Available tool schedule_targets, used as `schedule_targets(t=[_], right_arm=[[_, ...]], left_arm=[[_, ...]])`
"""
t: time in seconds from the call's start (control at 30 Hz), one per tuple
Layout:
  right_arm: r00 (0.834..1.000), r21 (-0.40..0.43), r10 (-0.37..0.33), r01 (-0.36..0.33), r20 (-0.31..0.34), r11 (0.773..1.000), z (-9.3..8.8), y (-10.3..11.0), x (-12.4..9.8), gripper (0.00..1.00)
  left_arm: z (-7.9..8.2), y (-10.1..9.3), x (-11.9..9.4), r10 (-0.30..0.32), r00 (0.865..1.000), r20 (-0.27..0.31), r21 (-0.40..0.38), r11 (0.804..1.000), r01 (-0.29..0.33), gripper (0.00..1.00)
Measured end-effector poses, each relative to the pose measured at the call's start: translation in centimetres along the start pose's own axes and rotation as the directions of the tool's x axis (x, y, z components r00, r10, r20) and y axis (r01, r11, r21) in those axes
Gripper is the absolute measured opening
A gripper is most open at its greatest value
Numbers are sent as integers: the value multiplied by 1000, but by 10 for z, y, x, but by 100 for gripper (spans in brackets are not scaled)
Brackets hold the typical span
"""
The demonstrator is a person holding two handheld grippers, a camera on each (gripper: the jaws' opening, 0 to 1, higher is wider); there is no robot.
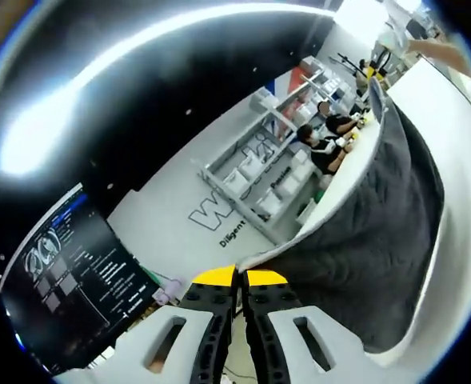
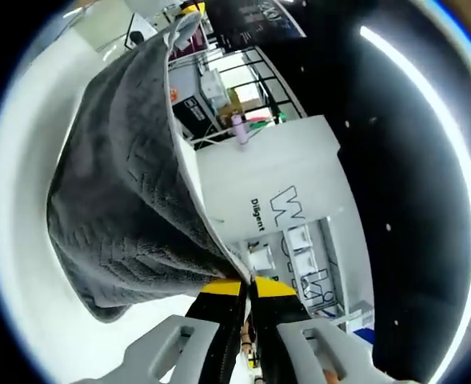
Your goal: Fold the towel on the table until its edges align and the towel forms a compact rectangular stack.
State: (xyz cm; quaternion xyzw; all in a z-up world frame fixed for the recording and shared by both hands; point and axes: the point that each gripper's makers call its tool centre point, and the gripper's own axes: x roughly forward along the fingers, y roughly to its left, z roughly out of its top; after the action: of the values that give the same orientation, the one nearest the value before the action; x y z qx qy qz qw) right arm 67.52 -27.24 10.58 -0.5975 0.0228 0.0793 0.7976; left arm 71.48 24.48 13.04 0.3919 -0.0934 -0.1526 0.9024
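Left gripper view: left gripper w/ jaws pressed together, yellow tips nearly touching, clamped on a corner/edge of the towel; towel dark grey w/ pale border, lifted off the table and stretched away from the jaws toward upper right of view, hanging as a curved sheet; white table surface visible beside and beyond it; bkgd: dark monitor w/ text at lower left, white wall panel w/ lettering, metal shelving w/ white bins, seated persons at a far bench; bright ceiling light strip across top. Right gripper view: right gripper likewise closed tight on towel edge, yellow tips together w/ pale border pinched between; grey fabric w/ ribbed/chevron texture rises from jaws toward upper left, draped in a fold over white table; far end of towel reaches top of view, where a yellow tip (prob. the other gripper, too small to confirm) sits; white panel w/ same lettering and black rack w/ boxes behind.
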Motion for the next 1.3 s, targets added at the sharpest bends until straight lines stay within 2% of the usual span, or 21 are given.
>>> schedule_targets(t=[0.17,0.5,0.7,0.83,1.0,1.1,1.3], right_arm=[[999,-8,28,-28,-19,1000,-4,9,-24,0],[995,-45,94,-96,-46,994,-2,45,-71,0],[992,-27,114,-115,-48,993,-2,56,-93,0],[986,-21,153,-155,-69,988,-10,76,-89,0],[975,-23,193,-197,-107,980,-30,105,-66,0],[972,-1,208,-209,-110,978,-39,115,-54,0],[969,16,211,-211,-129,977,-53,131,-25,0]], left_arm=[[2,-6,-14,-23,1000,-14,-1,1000,23,1],[2,-41,-64,-75,996,-54,15,997,76,1],[9,-46,-87,-77,996,-51,13,997,78,1],[-3,-58,-82,-114,990,-80,-4,993,114,1],[-24,-77,-65,-149,982,-115,-15,989,148,1],[-41,-90,-54,-171,975,-144,-18,985,170,1],[-66,-102,-35,-204,962,-181,-50,979,198,1]])
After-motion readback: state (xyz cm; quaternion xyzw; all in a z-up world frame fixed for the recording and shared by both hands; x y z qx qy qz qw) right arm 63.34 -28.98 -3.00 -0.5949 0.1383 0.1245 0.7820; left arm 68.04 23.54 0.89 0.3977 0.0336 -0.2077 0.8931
